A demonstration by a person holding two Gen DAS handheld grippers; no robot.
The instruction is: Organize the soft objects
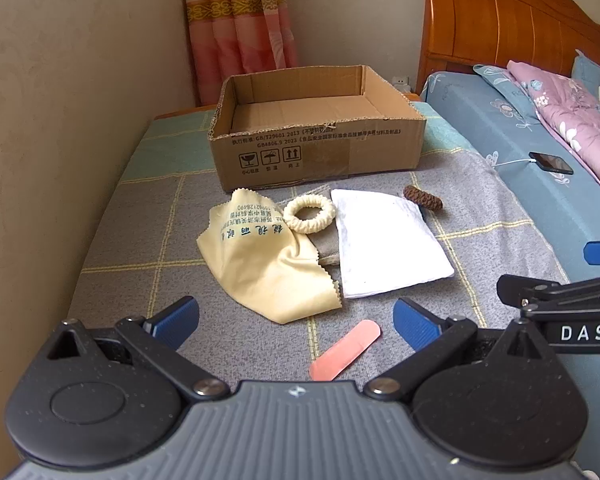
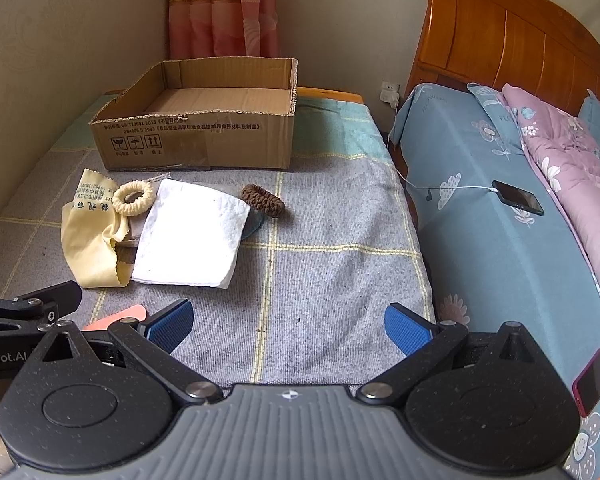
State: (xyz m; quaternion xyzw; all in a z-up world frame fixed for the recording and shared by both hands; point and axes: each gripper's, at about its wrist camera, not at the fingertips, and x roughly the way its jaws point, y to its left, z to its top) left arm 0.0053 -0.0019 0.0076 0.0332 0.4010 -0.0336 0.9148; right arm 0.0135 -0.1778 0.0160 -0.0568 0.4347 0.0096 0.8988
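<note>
1. The left gripper [image 1: 296, 318] sits at the bottom of the left view. Its two blue pads are spread wide and hold nothing.
2. The right gripper [image 2: 288, 328] sits at the bottom of the right view. Its pads are spread wide too, with only the checked cover [image 2: 320, 240] between them.
3. The cardboard box [image 1: 320, 152] stands in the upper middle of the left view. It looks empty inside, so I think the sorting is only at its start.
4. The soft things lie in a little heap in the middle of the left view, just in front of the box.
5. The yellow cloth [image 1: 268, 268] is on the left of the heap. The cream hair ring [image 1: 309, 213] rests on its top edge.
6. The white cloth [image 1: 384, 240] is on the right of the heap. A grey cloth [image 1: 326, 246] peeks out between the two.
7. The brown hair ring [image 1: 422, 197] lies at the upper right of the heap, by the white cloth's far corner.
8. The pink strip [image 1: 346, 350] lies alone, low in the left view, close to the left gripper's pads.
9. The next move, I think, is to pick one thing. The gripper must go down over it and pinch it.
10. The pink strip is flat, so it may be hard to pinch.
</note>
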